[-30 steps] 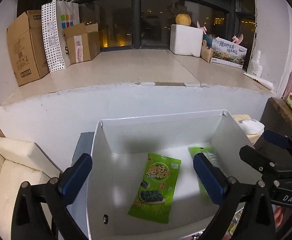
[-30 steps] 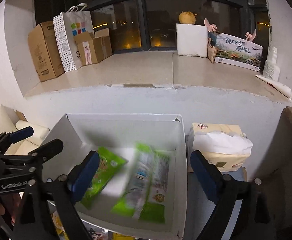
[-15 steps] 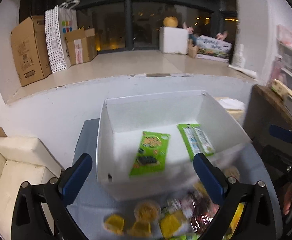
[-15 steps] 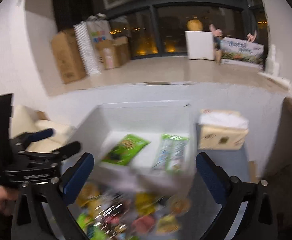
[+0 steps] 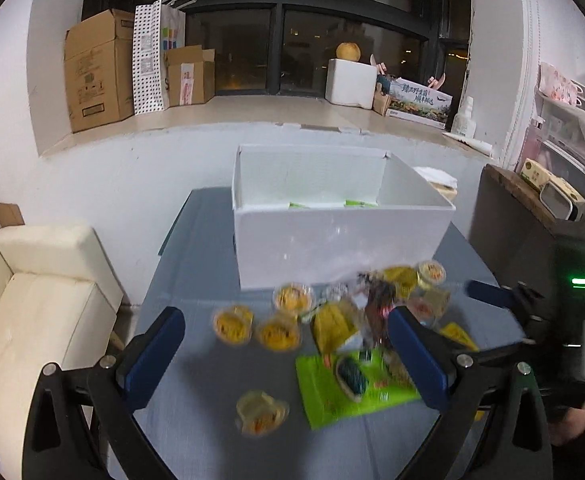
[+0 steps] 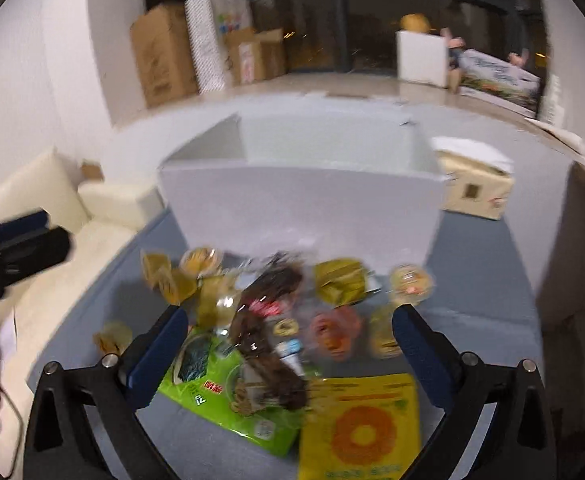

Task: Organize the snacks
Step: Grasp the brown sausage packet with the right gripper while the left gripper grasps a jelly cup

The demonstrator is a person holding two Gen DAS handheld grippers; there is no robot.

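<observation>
A white box [image 5: 332, 240] stands at the far side of the blue-grey table [image 5: 196, 360]; two green packets [image 5: 304, 204] just show over its near wall. In front of it lies a loose pile of snacks: yellow jelly cups [image 5: 232, 324], a green seaweed packet [image 5: 352, 384], a dark brown packet [image 6: 268, 340], a pink cup [image 6: 334, 332] and a yellow packet [image 6: 360, 428]. My left gripper [image 5: 284, 354] hangs open above the pile's left part. Over its right part my right gripper [image 6: 288, 354] stands wide open. Neither holds anything.
A cream sofa [image 5: 44, 300] sits left of the table. A tissue box [image 6: 476, 188] stands to the right of the white box, and a dark cabinet [image 5: 524, 220] borders the table's right side. Cardboard boxes [image 5: 96, 68] line the window ledge behind.
Both grippers have drawn back from over the white box toward the near side of the table. The box now looks farther off and the snack pile has come into view.
</observation>
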